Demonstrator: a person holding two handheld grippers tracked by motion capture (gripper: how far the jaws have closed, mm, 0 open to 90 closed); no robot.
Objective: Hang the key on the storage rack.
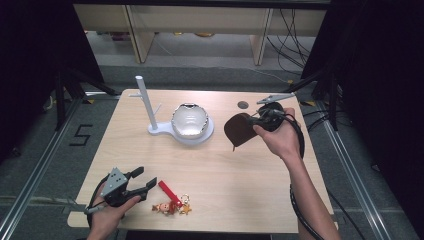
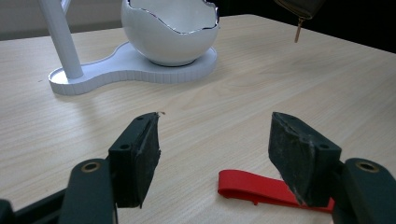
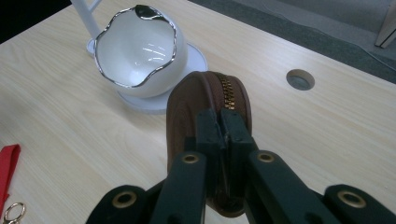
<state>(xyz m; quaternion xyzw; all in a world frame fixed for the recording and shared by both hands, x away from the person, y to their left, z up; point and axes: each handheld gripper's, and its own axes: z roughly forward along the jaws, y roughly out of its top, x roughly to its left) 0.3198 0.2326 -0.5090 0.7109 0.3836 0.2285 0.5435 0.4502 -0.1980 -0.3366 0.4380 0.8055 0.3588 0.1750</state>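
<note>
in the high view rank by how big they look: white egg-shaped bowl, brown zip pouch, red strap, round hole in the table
1. Glossy white egg-shaped bowl, largest.
2. Brown leather zip pouch, held up nearer the camera, so its size is flattered.
3. Flat red strap.
4. Small round grey hole, smallest.

matt brown leather pouch [image 3: 187,100], brass zip; glossy white bowl [image 3: 135,51]; pale wood-grain table [image 1: 225,170].
</note>
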